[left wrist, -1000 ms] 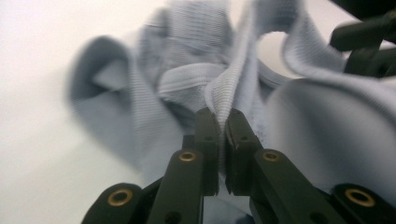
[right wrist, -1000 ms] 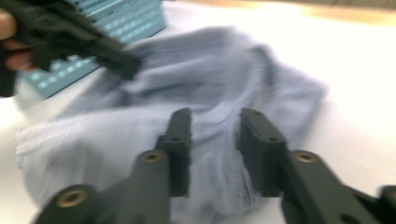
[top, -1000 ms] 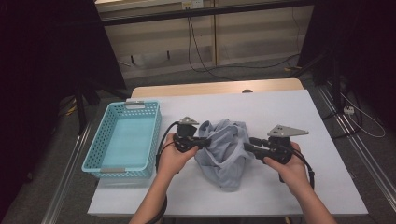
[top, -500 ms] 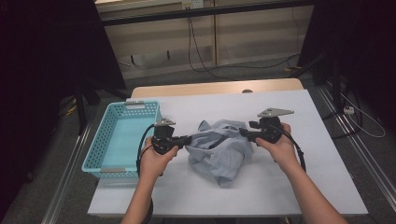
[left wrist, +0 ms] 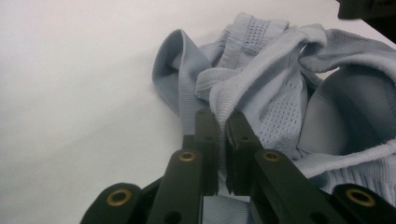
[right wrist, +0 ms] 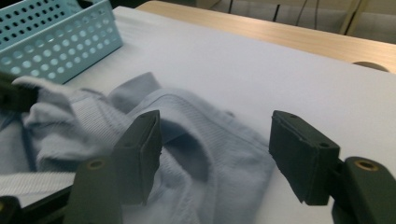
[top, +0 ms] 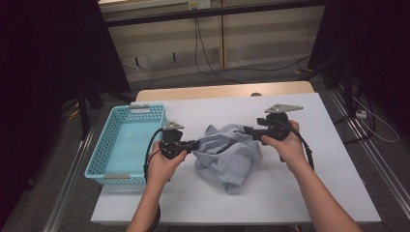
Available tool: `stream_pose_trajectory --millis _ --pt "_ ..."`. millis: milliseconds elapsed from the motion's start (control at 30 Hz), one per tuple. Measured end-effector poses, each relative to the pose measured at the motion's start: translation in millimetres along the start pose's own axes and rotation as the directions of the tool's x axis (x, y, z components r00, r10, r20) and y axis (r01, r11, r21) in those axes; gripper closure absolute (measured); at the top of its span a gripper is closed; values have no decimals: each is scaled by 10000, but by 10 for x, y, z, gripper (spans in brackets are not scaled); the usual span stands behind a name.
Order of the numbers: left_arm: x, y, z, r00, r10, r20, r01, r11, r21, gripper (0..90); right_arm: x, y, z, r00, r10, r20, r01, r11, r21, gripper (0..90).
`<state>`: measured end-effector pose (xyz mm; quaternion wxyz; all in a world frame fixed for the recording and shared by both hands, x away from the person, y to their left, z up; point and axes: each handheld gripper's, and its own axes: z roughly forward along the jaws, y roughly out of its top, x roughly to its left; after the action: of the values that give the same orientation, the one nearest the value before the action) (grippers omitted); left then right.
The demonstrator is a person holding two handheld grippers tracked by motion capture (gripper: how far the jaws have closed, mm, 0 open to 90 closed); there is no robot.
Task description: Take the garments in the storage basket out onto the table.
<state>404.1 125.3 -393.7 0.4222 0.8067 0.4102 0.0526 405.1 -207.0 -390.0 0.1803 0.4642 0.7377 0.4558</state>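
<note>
A crumpled light blue-grey garment [top: 227,155] lies mid-table on the white surface. My left gripper [top: 193,143] is at its left edge and is shut on a ribbed hem of the garment [left wrist: 280,93]. In the left gripper view the jaws [left wrist: 223,116] pinch that fold. My right gripper [top: 247,129] is at the garment's upper right, and its jaws have just been opening. In the right gripper view it [right wrist: 217,135] stands wide, with the cloth [right wrist: 70,121] lying below and beyond the pads, which do not press on it.
A light blue perforated basket [top: 140,108] stands at the table's left, close to my left hand, and its wall [right wrist: 56,42] shows in the right gripper view. A wooden tabletop strip [top: 217,91] runs along the far edge. Bare white surface [top: 319,183] lies right of and in front of the garment.
Both hands have drawn apart, the left going left with the hem and the right going right and away. The right jaws opened and let go of the cloth. The garment is pulled wider.
</note>
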Motion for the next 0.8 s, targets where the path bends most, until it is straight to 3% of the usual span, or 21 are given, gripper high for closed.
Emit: stream_pose_trajectory --millis 133,267,567,700,800 --pt "-18 2 20 10000 -20 -11 20 10000 -37 853 -63 22 29 9996 91 284 -94 9999 89 345" --pt "-20 6 45 9999 103 83 -104 9999 113 853 -87 32 119 9993 242 267 -247 9995 185 346" --pt "-18 19 79 9998 66 163 -67 10000 66 852 13 61 375 9998 206 3 -206 9982 557 388" --pt "-9 34 83 9998 64 211 -65 10000 54 852 94 64 535 9992 155 -376 -131 9980 622 436" --pt "-12 42 82 9998 103 198 -105 9999 104 852 116 60 635 9995 50 -304 -16 9939 1104 431"
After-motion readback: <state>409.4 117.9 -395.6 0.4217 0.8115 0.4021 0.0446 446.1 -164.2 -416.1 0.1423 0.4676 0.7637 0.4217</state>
